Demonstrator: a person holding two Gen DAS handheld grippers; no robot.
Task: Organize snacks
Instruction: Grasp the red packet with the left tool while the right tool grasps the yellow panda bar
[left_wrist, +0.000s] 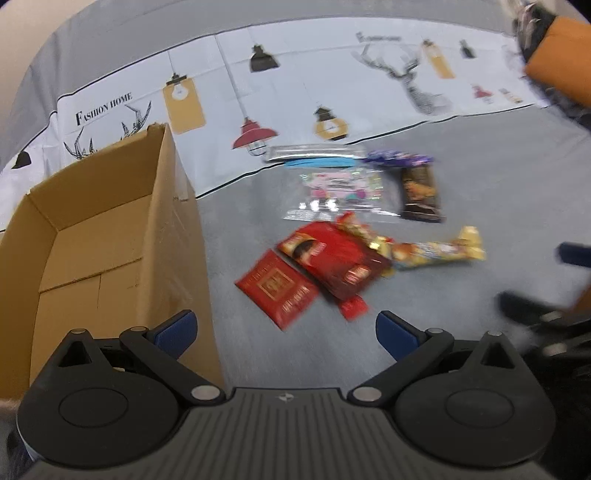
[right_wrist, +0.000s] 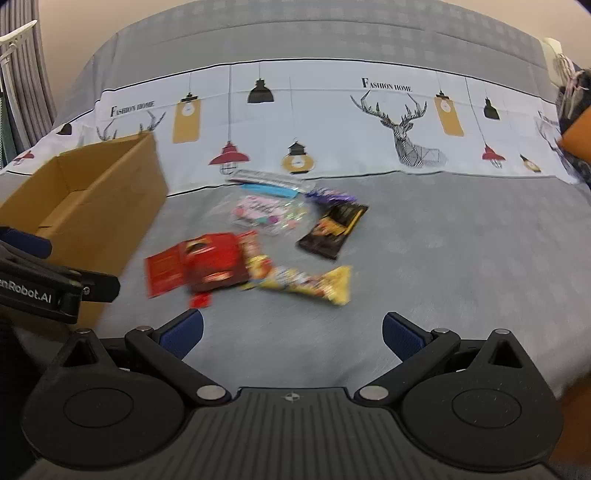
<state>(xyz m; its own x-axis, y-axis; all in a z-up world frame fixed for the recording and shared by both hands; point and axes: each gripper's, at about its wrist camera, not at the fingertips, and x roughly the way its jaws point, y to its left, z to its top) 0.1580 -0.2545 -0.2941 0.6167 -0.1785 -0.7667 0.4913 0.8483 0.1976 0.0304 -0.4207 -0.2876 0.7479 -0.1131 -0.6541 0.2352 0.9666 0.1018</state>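
Several snack packets lie on a grey bedspread. In the left wrist view: a flat red packet, a dark red pouch, a yellow wrapped bar, a dark brown bar, a clear bag of colourful sweets and a purple wrapper. An open, empty cardboard box stands to their left. My left gripper is open and empty, just short of the red packets. My right gripper is open and empty, short of the yellow bar and red pouch. The box is at its left.
A white printed band with lamps and a deer crosses the bed behind the snacks. An orange object sits at the far right. The left gripper's body shows at the left edge of the right wrist view.
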